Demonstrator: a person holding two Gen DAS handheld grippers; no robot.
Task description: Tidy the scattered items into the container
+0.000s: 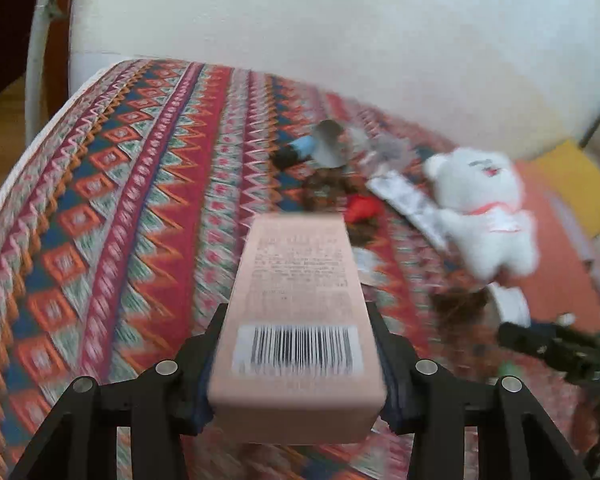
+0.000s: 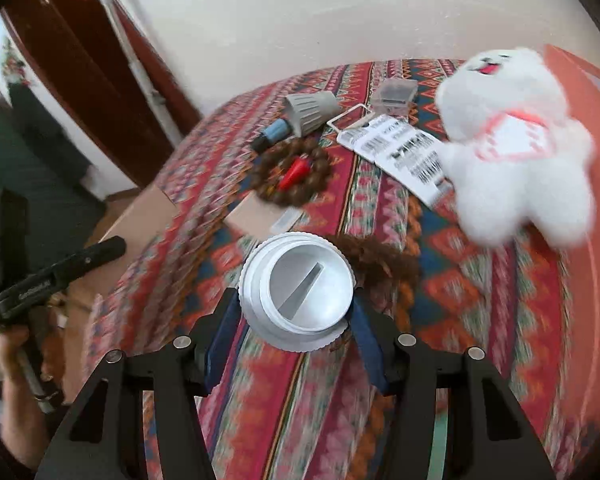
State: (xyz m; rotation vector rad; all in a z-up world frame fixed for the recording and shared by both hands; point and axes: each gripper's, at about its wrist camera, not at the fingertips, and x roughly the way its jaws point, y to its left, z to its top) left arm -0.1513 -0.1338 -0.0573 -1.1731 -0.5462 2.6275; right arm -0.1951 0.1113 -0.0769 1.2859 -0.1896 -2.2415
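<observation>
Your left gripper (image 1: 298,364) is clamped on a long pink carton (image 1: 296,304), barcode face up, the two fingers pressing its long sides near the near end so that most of the carton juts forward over the patterned cloth (image 1: 132,208); held that low on its length, it may lever in the grip if you swing it fast. Your right gripper (image 2: 296,320) has its blue pads (image 2: 222,344) closed against the ribbed rim of a white screw cap (image 2: 298,290), hollow side facing the camera, which keeps the cap from rolling out but gives only a narrow edge to hold. Behind the cap lies a brown plaited tuft (image 2: 374,258), touching or just beside it; I cannot tell which. The other scattered things sit on the cloth ahead: a ring of brown beads (image 2: 294,176) with a red piece (image 2: 296,172) inside it, a grey ribbed cone (image 2: 312,110) beside a blue-and-black tube (image 2: 270,134), a small clear box (image 2: 394,96), a fan of barcode tags (image 2: 404,150), and a white plush bear (image 2: 516,144) lying on its back. Beyond the bear is an orange surface (image 2: 592,128) that may be the container, but too little of it shows to say so, and both held items are well short of it.
</observation>
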